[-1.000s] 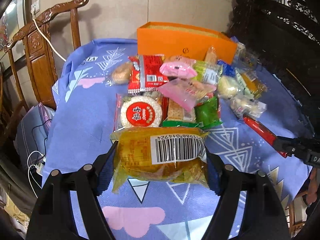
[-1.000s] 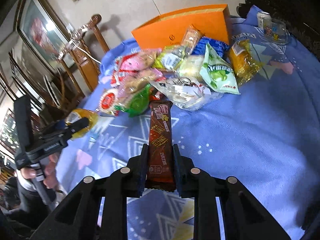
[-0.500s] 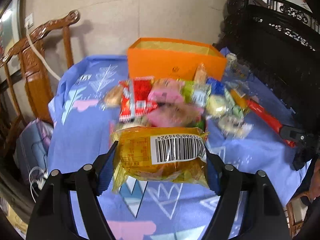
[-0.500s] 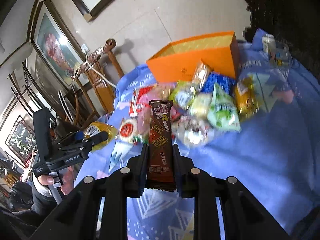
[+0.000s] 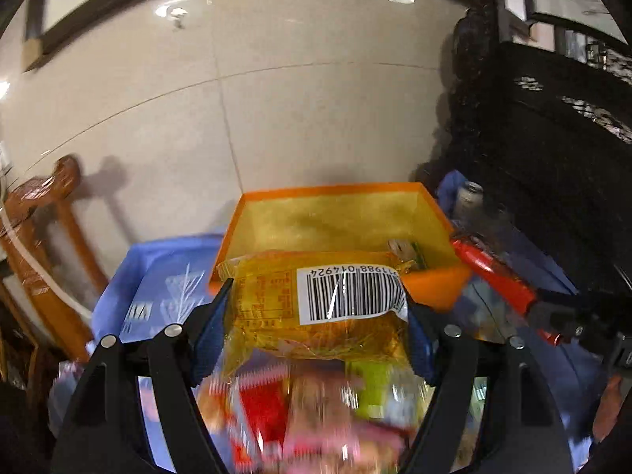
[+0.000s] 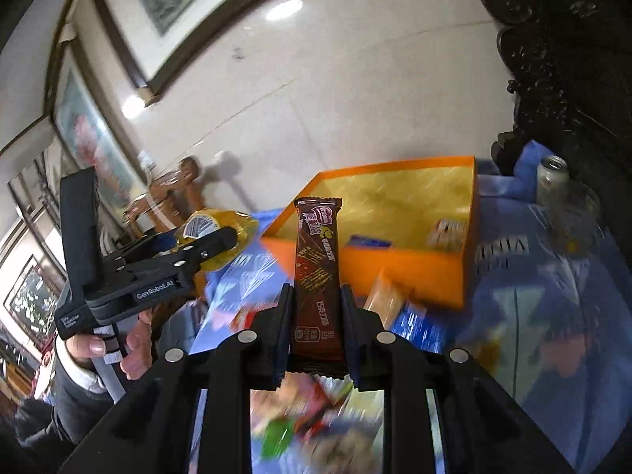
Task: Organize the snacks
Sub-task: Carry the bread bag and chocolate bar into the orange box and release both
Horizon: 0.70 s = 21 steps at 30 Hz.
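Note:
My left gripper (image 5: 316,316) is shut on a yellow snack packet (image 5: 276,308) with a barcode label, held in the air just before the near wall of the open orange box (image 5: 339,217). My right gripper (image 6: 314,316) is shut on a long brown chocolate bar (image 6: 318,260), held above the table near the orange box (image 6: 403,264), which has a few snacks inside. The left gripper with its yellow packet (image 6: 221,229) shows in the right wrist view; the right gripper's bar (image 5: 493,276) shows in the left wrist view. The snack pile (image 5: 316,414) lies blurred below.
The blue patterned tablecloth (image 6: 553,296) covers the table. A drink can (image 6: 553,177) stands to the right of the box. A wooden chair (image 5: 47,237) stands at the left. Dark carved furniture (image 5: 553,138) rises at the right. A tiled wall is behind the box.
Both grippers have lifted and moved forward over the snack pile toward the orange box, each still holding its snack. The box interior has come into view.

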{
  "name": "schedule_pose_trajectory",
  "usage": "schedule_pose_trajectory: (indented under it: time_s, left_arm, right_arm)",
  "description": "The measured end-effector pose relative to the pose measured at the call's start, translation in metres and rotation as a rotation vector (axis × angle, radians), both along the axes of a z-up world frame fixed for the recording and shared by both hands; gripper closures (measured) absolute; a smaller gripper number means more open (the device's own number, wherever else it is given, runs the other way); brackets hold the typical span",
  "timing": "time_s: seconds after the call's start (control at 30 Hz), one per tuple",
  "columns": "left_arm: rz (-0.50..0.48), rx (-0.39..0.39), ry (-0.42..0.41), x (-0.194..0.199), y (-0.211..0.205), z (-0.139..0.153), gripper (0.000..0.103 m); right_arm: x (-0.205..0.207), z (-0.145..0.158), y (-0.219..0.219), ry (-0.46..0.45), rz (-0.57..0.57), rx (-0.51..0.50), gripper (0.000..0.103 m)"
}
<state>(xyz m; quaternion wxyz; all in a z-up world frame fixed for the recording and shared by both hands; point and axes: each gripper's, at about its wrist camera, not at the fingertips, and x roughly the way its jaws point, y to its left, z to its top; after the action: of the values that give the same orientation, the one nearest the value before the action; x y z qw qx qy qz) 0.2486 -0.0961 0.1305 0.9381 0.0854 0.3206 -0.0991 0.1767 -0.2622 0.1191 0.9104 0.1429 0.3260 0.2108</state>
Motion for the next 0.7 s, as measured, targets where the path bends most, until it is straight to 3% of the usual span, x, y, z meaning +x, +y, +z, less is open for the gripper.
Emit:
schedule_pose_trajectory:
  time_s: [0.2, 0.23, 0.27, 0.3, 0.33, 0.47, 0.7]
  left_arm:
    - [0.022, 0.013, 0.09, 0.104, -0.021, -0.036, 0.029]
    - [0.044, 0.016, 0.101, 0.117, -0.024, -0.045, 0.026]
    - [0.072, 0.027, 0.115, 0.129, -0.025, -0.055, 0.014]
    - [0.119, 0.046, 0.14, 0.14, -0.025, -0.066, 0.007]
    - [0.139, 0.042, 0.157, 0.143, -0.022, -0.073, 0.006]
    - [0.119, 0.041, 0.18, 0.133, -0.017, -0.081, 0.006]
    - [0.058, 0.015, 0.123, 0.061, 0.007, -0.048, 0.006]
  right_arm:
    - [0.097, -0.027, -0.006, 0.068, -0.063, -0.046, 0.079]
    - [0.105, -0.031, -0.006, 0.064, -0.081, -0.051, 0.077]
    - [0.117, -0.037, -0.007, 0.056, -0.104, -0.062, 0.074]
    - [0.125, -0.044, -0.007, 0.062, -0.117, -0.078, 0.063]
    - [0.13, -0.049, -0.007, 0.073, -0.135, -0.094, 0.058]
    - [0.115, -0.05, -0.009, 0.023, -0.149, -0.106, 0.052]
    - [0.052, -0.039, -0.014, 0.008, -0.133, -0.076, 0.035]
